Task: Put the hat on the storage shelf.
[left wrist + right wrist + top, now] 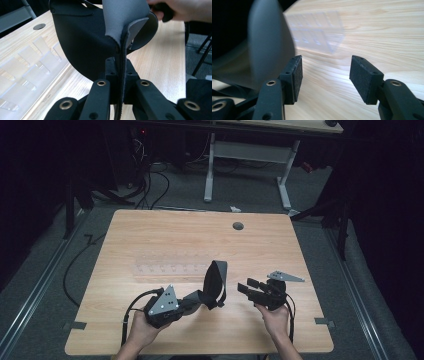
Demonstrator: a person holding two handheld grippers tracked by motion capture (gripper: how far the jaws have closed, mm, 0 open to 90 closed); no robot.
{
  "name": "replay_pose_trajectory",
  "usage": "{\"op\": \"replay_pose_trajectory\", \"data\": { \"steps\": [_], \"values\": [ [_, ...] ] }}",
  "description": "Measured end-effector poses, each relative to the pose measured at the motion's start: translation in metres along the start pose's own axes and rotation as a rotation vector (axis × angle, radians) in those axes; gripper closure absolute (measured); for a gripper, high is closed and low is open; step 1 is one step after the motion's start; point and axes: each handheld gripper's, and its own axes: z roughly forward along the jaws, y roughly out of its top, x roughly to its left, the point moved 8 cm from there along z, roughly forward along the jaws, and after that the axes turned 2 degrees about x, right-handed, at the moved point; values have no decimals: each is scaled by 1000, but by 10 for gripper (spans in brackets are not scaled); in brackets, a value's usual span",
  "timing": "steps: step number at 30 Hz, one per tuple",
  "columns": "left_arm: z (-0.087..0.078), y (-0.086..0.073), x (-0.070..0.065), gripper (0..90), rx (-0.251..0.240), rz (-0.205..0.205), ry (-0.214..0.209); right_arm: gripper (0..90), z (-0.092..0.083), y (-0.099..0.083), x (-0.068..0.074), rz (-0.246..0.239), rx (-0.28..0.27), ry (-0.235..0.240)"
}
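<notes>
- Wooden table (150, 240) w/ a small round grey grommet (238, 226) near the far edge; a clear plastic tray (170, 270) w/ compartments lies flat at mid-table, left of centre.
- Left gripper (192, 301) sits at the near-left part of the table, held in the person's left hand (140, 330), grey three-cornered plate on top.
- Its jaws are closed tight on a thin edge of a black-and-grey fabric piece (214, 282); in the left gripper view (119, 75) the fabric edge (121, 50) runs straight down between the two black jaws, pinched w/ no gap.
- The fabric piece stands up off the table just right of that gripper, near table centre: grey face on one side, black on the other, w/ a thin black strap looping at its right side. What the item is exactly — can't tell.
- Right gripper (245, 287) is at near-right, held in the right hand (274, 316), pointing left toward the fabric piece, close to it but apart.
- In the right gripper view (324, 75) its jaws stand wide apart, nothing between the pads (365, 77); bare wood shows in the gap.
- Same view: blurred grey fabric (269, 42) looms just beside the left-hand jaw; touching or not — can't tell. The tray (317, 30) shows beyond, blurred.
- In the left gripper view the right hand (185, 8) shows at far right, and the tray (32, 67) lies at left.
</notes>
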Motion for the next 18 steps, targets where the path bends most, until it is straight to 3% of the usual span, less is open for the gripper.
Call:
{"op": "replay_pose_trajectory", "data": {
  "steps": [8, 15, 18],
  "values": [
    [-8, 2, 8, 866, -16, -37, 3, 436, 5, -19, -27, -95, 9, -183],
    [-17, 7, 19, 866, -65, -87, 11, 424, 6, -27, -48, -149, 31, -315],
    [-21, 9, 24, 866, -77, -99, 23, 414, 7, -30, -55, -161, 42, -351]
  ]
}}
